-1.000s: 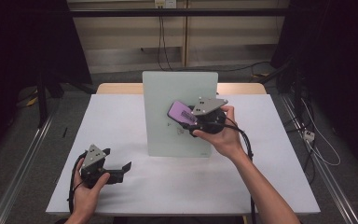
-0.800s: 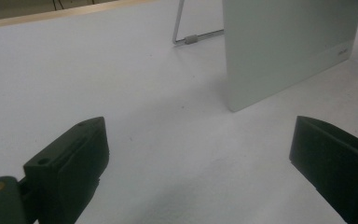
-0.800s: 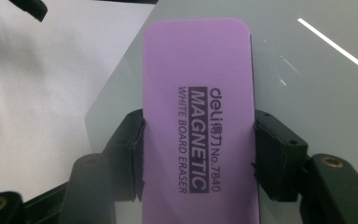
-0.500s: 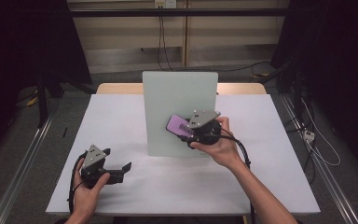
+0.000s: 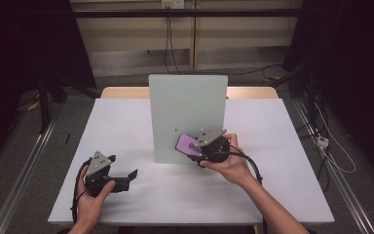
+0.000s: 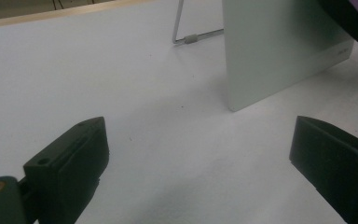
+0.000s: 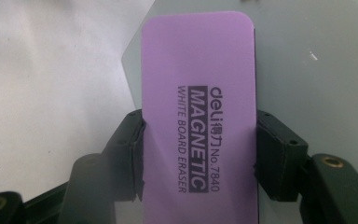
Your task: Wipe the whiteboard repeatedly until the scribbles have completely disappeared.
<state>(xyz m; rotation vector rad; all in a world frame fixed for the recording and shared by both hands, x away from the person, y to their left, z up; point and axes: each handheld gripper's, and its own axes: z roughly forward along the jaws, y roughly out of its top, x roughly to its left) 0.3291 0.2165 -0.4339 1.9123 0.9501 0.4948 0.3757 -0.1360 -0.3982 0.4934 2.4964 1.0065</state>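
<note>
Purple eraser [image 7: 198, 116] stayed pinched between my right gripper [image 5: 198, 147] fingers; I had dragged it down the upright whiteboard [image 5: 187, 105] to near its lower edge, so that stroke looked nearly done. Left gripper [image 5: 126, 176] rested spread on the desk [image 5: 117, 122].
</note>
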